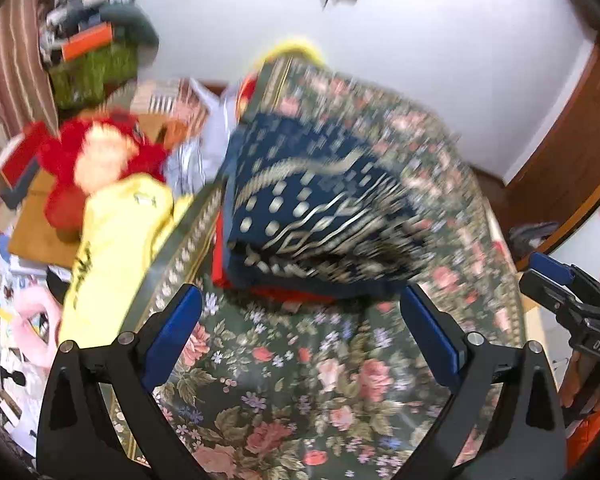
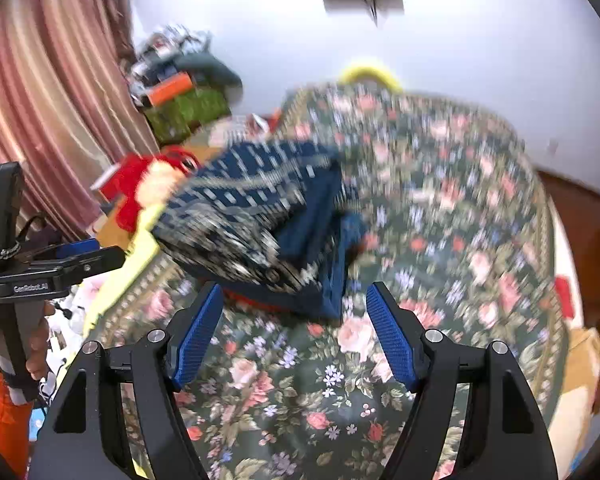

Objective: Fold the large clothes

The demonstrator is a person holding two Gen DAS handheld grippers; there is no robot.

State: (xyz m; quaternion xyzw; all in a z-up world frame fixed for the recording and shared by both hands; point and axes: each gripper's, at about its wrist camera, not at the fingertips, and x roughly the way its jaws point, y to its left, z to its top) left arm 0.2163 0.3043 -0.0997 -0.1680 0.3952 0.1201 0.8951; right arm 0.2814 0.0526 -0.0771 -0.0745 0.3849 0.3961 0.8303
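A folded navy garment with gold print (image 1: 316,208) lies on a floral green bedspread (image 1: 292,380), on top of a red-orange cloth (image 1: 284,294). It also shows in the right wrist view (image 2: 260,224), blurred. My left gripper (image 1: 300,300) is open and empty, just short of the garment's near edge. My right gripper (image 2: 294,296) is open and empty, also just short of the garment. The right gripper also shows at the right edge of the left wrist view (image 1: 556,280).
A yellow garment (image 1: 116,248) hangs over the bed's left edge. A red plush toy (image 1: 96,160), boxes and clutter (image 1: 88,44) lie left of the bed. A striped curtain (image 2: 40,120) hangs at the left. A white wall and wooden door frame (image 1: 572,152) stand behind.
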